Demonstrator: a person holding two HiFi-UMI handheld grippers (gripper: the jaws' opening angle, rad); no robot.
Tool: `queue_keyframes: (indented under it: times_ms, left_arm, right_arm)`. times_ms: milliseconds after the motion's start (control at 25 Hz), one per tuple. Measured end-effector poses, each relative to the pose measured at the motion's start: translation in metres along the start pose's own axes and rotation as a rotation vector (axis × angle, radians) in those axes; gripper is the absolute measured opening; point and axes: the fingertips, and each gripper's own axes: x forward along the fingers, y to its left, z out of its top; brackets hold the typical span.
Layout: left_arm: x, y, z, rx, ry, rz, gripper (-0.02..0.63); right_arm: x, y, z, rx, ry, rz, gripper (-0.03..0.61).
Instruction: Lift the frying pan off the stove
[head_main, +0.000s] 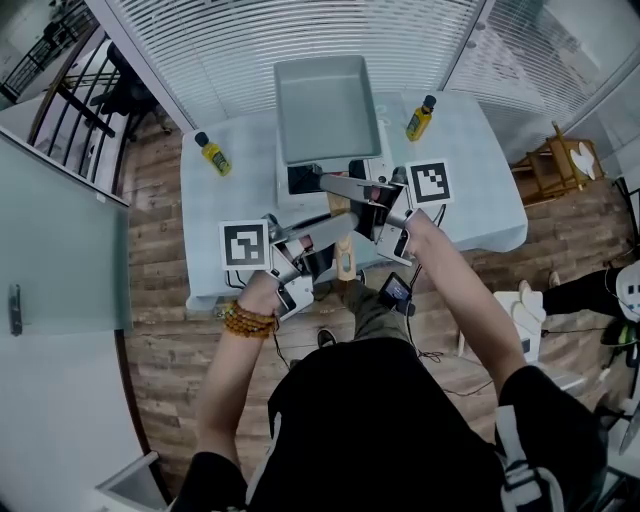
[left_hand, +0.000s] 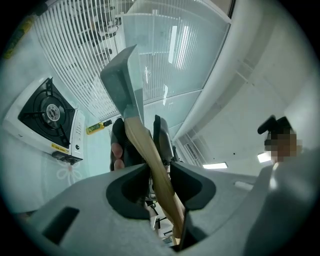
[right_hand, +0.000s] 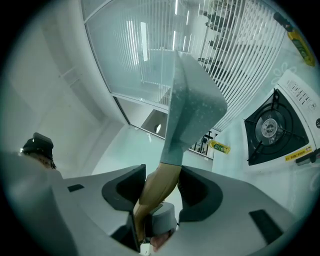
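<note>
Lift step in hand: left tongs (left_hand: 160, 182) and right tongs (right_hand: 159, 192) both clamped on wooden handle (head_main: 343, 250); frying pan (head_main: 325, 105) apparently clear above stove (head_main: 300, 180). Next: keep level, move aside over counter (head_main: 480, 200).

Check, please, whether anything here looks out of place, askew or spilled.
Nothing stands out. The frying pan hangs clear above the stove, gripped by its wooden handle in both the left gripper and right gripper; no spill or damage shows.
</note>
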Motion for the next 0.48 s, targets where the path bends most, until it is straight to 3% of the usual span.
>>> queue_keyframes:
  times_ms: [480]
  left_arm:
    - [0.0017, -0.0044, -0.0008, -0.018, 0.011, -0.027, 0.138]
  right_arm:
    - [-0.0035, -0.0015, 0.0, 0.041, -0.032, -0.009, 0.195]
